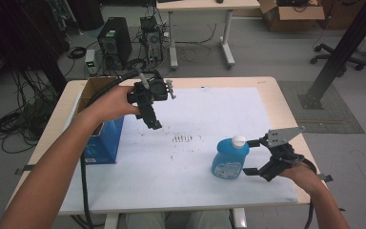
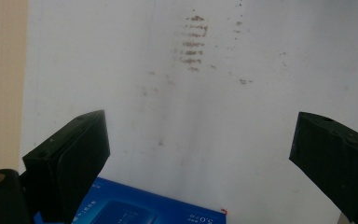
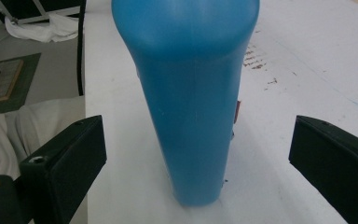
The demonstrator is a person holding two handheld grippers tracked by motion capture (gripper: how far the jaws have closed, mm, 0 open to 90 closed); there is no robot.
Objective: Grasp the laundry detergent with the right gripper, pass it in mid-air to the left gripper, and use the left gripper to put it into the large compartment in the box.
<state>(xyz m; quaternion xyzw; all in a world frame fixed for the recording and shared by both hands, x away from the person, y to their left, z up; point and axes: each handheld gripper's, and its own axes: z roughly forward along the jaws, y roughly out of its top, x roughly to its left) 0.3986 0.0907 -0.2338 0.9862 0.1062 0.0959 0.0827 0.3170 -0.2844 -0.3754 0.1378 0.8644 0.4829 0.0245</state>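
Note:
A blue bottle with a white cap stands upright on the white mat, right of centre. My right gripper is open just to its right, jaws pointing at it; in the right gripper view the bottle stands between and a little beyond the two jaws, touching neither. My left gripper hangs open above the mat beside an open blue cardboard box at the left. The left gripper view looks down on the stained mat and the box's blue edge, with nothing between the jaws.
Brown smudges mark the mat's middle. The table's wooden rim borders the mat. Beyond the table are computer towers, cables, another desk, a cardboard box and an office chair base. A black post rises at right.

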